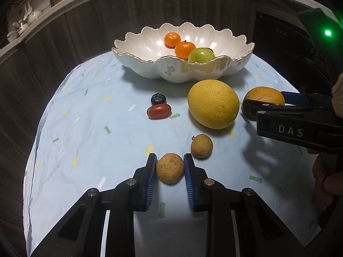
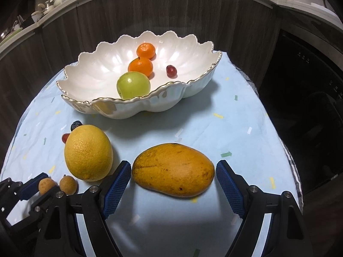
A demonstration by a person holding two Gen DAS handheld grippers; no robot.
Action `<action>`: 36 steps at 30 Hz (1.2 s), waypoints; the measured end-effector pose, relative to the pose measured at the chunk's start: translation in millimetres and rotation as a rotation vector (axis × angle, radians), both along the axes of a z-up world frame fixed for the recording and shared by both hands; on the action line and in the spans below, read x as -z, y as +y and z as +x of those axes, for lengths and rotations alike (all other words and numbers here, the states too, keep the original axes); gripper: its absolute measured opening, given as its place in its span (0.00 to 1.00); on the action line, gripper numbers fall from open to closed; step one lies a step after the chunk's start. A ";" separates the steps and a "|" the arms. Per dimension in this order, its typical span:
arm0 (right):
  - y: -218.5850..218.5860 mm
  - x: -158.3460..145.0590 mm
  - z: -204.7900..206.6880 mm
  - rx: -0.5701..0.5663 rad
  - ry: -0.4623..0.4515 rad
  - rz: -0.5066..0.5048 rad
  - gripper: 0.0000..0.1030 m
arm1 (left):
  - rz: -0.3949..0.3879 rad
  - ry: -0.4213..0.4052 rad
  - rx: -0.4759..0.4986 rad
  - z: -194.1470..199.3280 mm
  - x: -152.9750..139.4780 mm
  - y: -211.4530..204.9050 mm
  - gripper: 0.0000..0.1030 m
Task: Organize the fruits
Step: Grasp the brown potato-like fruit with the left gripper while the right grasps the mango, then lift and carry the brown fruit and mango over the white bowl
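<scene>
The left gripper [image 1: 169, 168] sits low over the desk [image 1: 90, 141], which is covered in a pale blue cloth with small coloured flecks, and its blue-padded jaws stand on either side of a small tan longan [image 1: 170, 168]; the pads look to be touching or all but touching the fruit's sides, though a firm grip cannot be told for sure. A second longan [image 1: 201, 145] lies just beyond it to the right, apart from the jaws. The right gripper [image 2: 173, 176] has its jaws spread wide around a mango [image 2: 173, 169] that lies on its side on the cloth, with a clear gap between each pad and the fruit's ends, so it holds nothing. Just to the left of the mango rests a large yellow citrus fruit [image 2: 88, 152], and past it a blueberry [image 1: 158, 99] and a small red tomato [image 1: 159, 111] lie touching each other. At the far side of the desk stands a white scalloped bowl [image 2: 90, 79] with a gilded rim; inside it are two mandarins [image 2: 146, 51] [image 2: 140, 66] in a row, a green apple [image 2: 133, 85] nearest the front rim, and a red grape [image 2: 171, 70] a little to the right of them. Behind the desk runs a dark wood-panelled wall under a curved shelf [image 2: 278, 2] carrying bottles and crockery.
</scene>
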State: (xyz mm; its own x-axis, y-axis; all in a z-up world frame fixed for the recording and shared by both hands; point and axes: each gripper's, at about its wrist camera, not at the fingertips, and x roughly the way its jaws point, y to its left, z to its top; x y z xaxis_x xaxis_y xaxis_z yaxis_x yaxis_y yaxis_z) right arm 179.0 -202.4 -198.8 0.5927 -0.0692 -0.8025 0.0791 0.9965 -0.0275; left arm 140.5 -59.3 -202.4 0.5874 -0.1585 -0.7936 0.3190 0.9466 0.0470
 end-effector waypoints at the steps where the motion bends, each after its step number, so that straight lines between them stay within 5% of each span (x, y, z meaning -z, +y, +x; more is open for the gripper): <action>1: 0.3 0.9 0.8 0.000 0.003 -0.001 0.80 | 0.000 0.000 0.000 0.1 0.1 0.1 0.25; 23: -0.9 4.8 2.9 0.004 0.015 0.023 0.75 | -0.003 -0.001 -0.012 0.5 -3.7 1.7 0.24; 36: 1.8 -20.7 -7.6 -0.001 -0.030 0.020 0.75 | -0.007 -0.050 -0.026 -2.6 -25.3 5.7 0.24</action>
